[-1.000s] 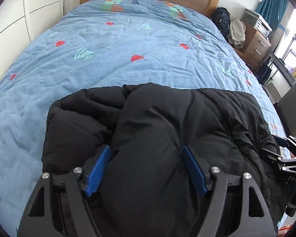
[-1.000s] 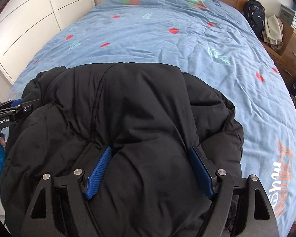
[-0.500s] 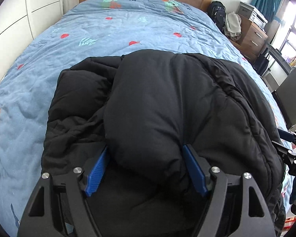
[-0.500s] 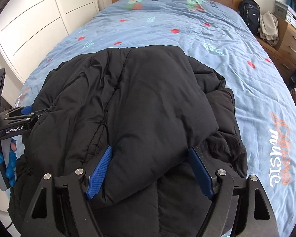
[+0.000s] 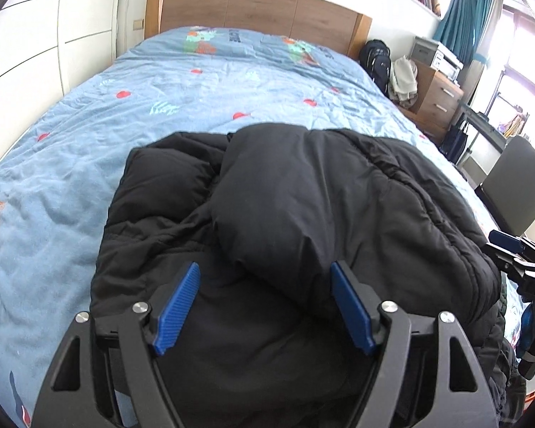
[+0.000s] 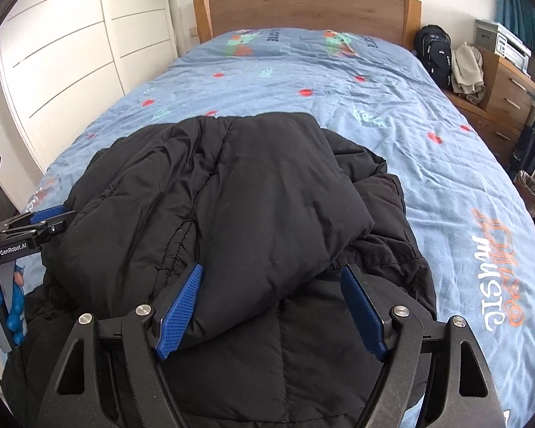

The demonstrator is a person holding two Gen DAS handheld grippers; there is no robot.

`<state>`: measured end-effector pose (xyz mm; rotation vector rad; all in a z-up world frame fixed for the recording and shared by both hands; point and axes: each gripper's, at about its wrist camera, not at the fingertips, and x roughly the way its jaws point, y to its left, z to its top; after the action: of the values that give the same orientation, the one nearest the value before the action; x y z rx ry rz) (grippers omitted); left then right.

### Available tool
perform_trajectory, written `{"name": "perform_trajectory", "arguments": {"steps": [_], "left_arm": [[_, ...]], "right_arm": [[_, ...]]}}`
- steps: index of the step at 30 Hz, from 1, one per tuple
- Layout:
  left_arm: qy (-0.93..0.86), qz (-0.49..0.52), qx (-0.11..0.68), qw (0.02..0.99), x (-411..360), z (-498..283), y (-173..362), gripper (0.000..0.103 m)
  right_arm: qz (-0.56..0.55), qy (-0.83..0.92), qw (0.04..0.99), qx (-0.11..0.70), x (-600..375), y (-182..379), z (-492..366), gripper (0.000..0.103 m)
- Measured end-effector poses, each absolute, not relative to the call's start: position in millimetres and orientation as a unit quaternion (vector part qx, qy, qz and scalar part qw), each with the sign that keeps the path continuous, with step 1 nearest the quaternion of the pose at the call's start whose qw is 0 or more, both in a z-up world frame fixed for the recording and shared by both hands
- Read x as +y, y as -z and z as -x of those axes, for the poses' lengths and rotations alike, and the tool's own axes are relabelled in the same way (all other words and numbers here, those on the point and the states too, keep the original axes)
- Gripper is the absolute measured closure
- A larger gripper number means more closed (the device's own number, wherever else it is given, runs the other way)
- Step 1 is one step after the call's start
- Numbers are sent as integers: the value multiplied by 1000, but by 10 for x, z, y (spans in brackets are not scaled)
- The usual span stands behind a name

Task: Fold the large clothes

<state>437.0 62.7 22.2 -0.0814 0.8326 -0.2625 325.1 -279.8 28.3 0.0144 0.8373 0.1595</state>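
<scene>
A large black padded jacket [image 5: 303, 221] lies folded over itself at the foot of the blue bed [image 5: 160, 107]. My left gripper [image 5: 265, 306] is open, its blue pads [image 5: 176, 310] standing either side of the folded-over flap's near edge without pinching it. My right gripper [image 6: 271, 312] is open too, its pads [image 6: 180, 315] wide apart around the same flap of the jacket [image 6: 267, 207]. The right gripper shows at the right edge of the left wrist view [image 5: 517, 260]. The left gripper shows at the left edge of the right wrist view [image 6: 35, 224].
The bed's wooden headboard [image 5: 260, 10] is at the far end. White wardrobe doors [image 6: 71, 53] run along the left. A black backpack [image 5: 376, 60], a wooden drawer unit [image 5: 435, 96] and a chair [image 5: 517, 185] stand to the right of the bed.
Both grippers have drawn back toward the foot of the bed and tilted up. The folded flap has slipped out from between the pads and lies on the jacket.
</scene>
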Motion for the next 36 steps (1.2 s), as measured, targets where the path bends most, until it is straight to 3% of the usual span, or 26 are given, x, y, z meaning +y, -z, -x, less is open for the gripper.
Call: {"name": "perform_trajectory", "arguments": {"steps": [8,17,26,36], "left_arm": [[141,42,368,918,588,-4441,-284,28],[149,21,381,912,395,-4475,-8,28],[148,27,373,916,376,-4473,115,28],[136,-13,374,917,465,-3803,-472,28]], "right_arm": [[-15,-113,935,335,-2493,-464,-3242,24],[12,-146,923,357,-2211,-73,-3361,22],[21,-149,927,345,-2226,-30,-3323,20],[24,-128,933,336,-2401,-528,-2677,20]]}}
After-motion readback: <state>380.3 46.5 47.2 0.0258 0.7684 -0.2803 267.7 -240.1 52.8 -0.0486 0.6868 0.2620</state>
